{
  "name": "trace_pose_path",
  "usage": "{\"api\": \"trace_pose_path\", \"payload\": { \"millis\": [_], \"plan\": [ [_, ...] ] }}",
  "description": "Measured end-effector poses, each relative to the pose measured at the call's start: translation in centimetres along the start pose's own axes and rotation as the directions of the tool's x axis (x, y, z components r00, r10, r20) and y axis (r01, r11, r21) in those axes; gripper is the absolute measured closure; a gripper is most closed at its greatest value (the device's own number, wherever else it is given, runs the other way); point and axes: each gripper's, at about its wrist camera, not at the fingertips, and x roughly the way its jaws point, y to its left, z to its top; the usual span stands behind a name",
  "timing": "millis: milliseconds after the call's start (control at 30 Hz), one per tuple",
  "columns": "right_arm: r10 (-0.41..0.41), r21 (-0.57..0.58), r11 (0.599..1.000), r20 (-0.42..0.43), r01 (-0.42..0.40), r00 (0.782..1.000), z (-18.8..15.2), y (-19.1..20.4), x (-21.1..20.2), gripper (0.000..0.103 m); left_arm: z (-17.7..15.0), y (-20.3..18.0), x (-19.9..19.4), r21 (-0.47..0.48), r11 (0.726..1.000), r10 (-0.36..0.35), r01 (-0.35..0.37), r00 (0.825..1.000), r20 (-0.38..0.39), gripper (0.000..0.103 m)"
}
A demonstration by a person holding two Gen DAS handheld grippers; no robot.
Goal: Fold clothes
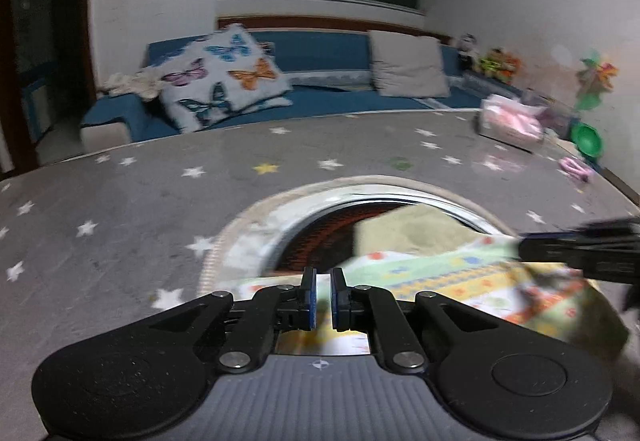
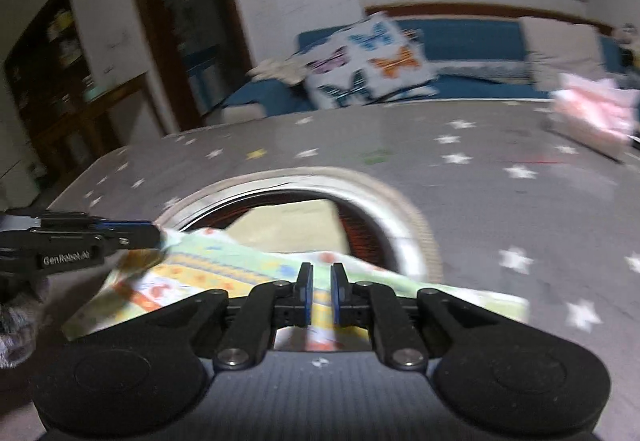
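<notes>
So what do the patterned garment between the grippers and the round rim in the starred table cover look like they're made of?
Patterned garment: soft, thin woven or knit fabric, probably cotton, with a matte printed surface; it drapes and creases between the left gripper and the right gripper. Round rim: looks like polished metal, going by its bright reflective band, though blur leaves this uncertain. Starred table cover: matte grey cloth or vinyl; I cannot tell which.

A small cotton garment (image 1: 436, 273), pale green and yellow with bands of tiny orange, blue and red motifs, lay across the near side of a round opening in the grey star-patterned table cover. A plain olive-beige panel of the same pile (image 1: 416, 233) showed behind it, over the opening. The printed cloth (image 2: 224, 265) was partly folded and wrinkled, its near edge drooping toward the cameras. Motion blur hid the finer print details.
</notes>
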Motion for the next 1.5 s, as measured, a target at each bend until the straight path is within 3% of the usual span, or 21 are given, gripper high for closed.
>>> {"api": "trace_pose_path", "payload": {
  "millis": [133, 200, 233, 267, 433, 467, 567, 633, 733, 900, 967, 1167, 1333, 1500],
  "plan": [
    [0.009, -0.014, 1.000, -0.006, -0.009, 1.000, 0.8, 1.1, 2.1, 0.094, 0.2, -1.6, 0.8, 0.040, 0.998, -0.048, 0.048, 0.999, -0.020, 0.095],
    [-0.006, -0.018, 1.000, 0.018, 0.007, 1.000, 1.3, 1.2, 2.3, 0.079, 0.3, -1.9, 1.4, 0.050, 0.997, -0.056, 0.058, 0.998, -0.029, 0.095],
    [-0.013, -0.011, 1.000, 0.021, 0.014, 1.000, 1.6, 1.1, 2.6, 0.057, 0.3, -2.1, 1.7, 0.054, 0.997, -0.060, 0.062, 0.998, -0.034, 0.095],
    [-0.020, -0.004, 1.000, 0.024, 0.021, 1.000, 1.9, 1.0, 2.9, 0.054, 0.3, -2.3, 1.9, 0.058, 0.996, -0.064, 0.066, 0.997, -0.038, 0.095],
    [-0.014, 0.080, 0.997, -0.047, 0.017, 0.999, 3.0, -0.3, 5.3, 0.058, 0.3, -2.4, 3.1, 0.047, 0.996, -0.070, 0.072, 0.996, -0.055, 0.095],
    [-0.013, 0.095, 0.995, -0.054, 0.018, 0.998, 3.0, -0.5, 5.9, 0.071, 0.2, -2.4, 3.2, 0.046, 0.996, -0.071, 0.074, 0.996, -0.057, 0.095],
    [-0.001, 0.096, 0.995, -0.043, 0.005, 0.999, 2.8, -0.6, 6.1, 0.096, 0.2, -2.3, 3.1, 0.046, 0.996, -0.073, 0.076, 0.996, -0.057, 0.095],
    [-0.031, 0.061, 0.998, -0.015, 0.032, 0.999, 2.6, -0.2, 5.8, 0.099, 0.3, -2.3, 2.9, 0.047, 0.996, -0.076, 0.078, 0.996, -0.053, 0.095],
    [-0.073, 0.051, 0.996, 0.039, 0.071, 0.997, 2.9, 0.1, 4.8, 0.100, 0.5, -2.3, 3.0, 0.047, 0.996, -0.074, 0.076, 0.996, -0.049, 0.095],
    [-0.127, 0.045, 0.991, -0.033, 0.128, 0.991, 2.7, -0.4, 6.5, 0.094, 0.5, -1.9, 4.0, 0.014, 0.997, -0.078, 0.079, 0.995, -0.064, 0.095],
    [-0.128, 0.049, 0.991, -0.023, 0.129, 0.992, 2.8, -0.5, 5.8, 0.092, 0.6, -1.7, 4.0, 0.007, 0.997, -0.082, 0.083, 0.995, -0.063, 0.095],
    [-0.055, -0.011, 0.998, 0.017, 0.055, 0.998, 3.0, 0.8, 1.9, 0.089, 0.4, -1.6, 3.3, 0.001, 0.996, -0.086, 0.086, 0.995, -0.051, 0.093],
    [0.019, -0.109, 0.994, -0.047, -0.024, 0.999, 1.0, 2.8, 0.5, 0.086, -0.3, -2.0, 1.7, 0.019, 0.995, -0.099, 0.100, 0.994, -0.042, 0.093],
    [0.037, -0.175, 0.983, -0.090, -0.053, 0.995, -2.0, 4.6, -0.4, 0.085, -2.2, -2.6, -0.7, 0.079, 0.992, -0.095, 0.097, 0.995, -0.035, 0.081]
  ]
}}
